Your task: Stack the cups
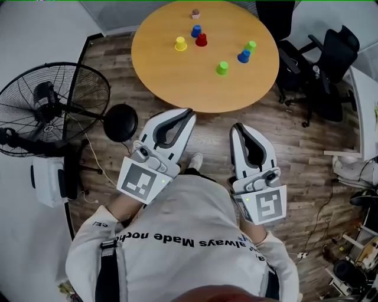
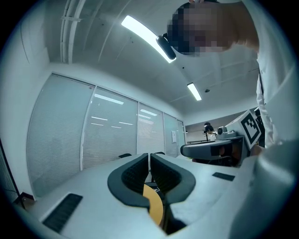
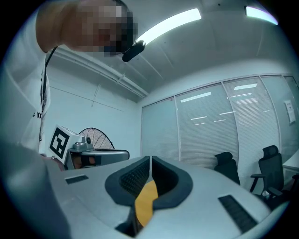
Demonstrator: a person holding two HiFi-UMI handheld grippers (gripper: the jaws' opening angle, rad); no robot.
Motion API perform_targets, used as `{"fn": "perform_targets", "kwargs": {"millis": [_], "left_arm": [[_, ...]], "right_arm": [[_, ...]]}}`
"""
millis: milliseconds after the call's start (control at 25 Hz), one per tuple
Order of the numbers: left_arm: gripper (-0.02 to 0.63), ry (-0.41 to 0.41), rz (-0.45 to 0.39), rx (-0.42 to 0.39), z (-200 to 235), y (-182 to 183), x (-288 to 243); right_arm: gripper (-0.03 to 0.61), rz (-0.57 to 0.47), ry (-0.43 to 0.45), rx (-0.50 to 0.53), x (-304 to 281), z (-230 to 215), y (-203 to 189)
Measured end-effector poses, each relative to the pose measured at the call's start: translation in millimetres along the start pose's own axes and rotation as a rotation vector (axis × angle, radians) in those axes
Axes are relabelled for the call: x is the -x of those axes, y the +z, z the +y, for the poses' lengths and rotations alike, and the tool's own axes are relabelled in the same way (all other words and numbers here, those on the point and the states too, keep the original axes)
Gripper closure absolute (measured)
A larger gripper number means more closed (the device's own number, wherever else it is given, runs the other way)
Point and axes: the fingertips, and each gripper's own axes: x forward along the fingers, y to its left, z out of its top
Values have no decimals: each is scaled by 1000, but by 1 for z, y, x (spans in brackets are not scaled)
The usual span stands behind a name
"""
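I hold both claws level, side by side, pointing at the table (image 1: pixel 171 76); my left gripper (image 1: pixel 188 111) is closed on nothing; my right gripper (image 1: pixel 238 126) is closed and empty too; the cups (image 1: pixel 201 39) stand spread out on the table, well away from both.

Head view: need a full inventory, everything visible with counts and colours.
table: 1, round, light wood, top centre
green cups: 2, table right; the other sits beside a blue cup
blue cups: 2, one by the red cup, one on the right
yellow cup: 1, left of the red cup
red cup: 1, table middle
small brownish item: 1, far table edge, too small to identify
pedestal fan: 1, black, floor left
white box: 1, floor below the fan
office chairs: at least 2, black, right of the table
left gripper: 1, white and black, shut, empty, short of the table
right gripper: 1, same colours, shut, empty
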Motion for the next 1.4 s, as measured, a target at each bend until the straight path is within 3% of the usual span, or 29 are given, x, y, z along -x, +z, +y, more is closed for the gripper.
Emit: {"fn": "perform_targets", "kwargs": {"millis": [720, 1400], "left_arm": [[578, -3, 14, 14, 26, -20, -63], [578, -7, -4, 21, 145, -17, -140]], "right_arm": [[540, 5, -10, -16, -41, -54, -11], [540, 20, -12, 14, -173, -101, -5]]}}
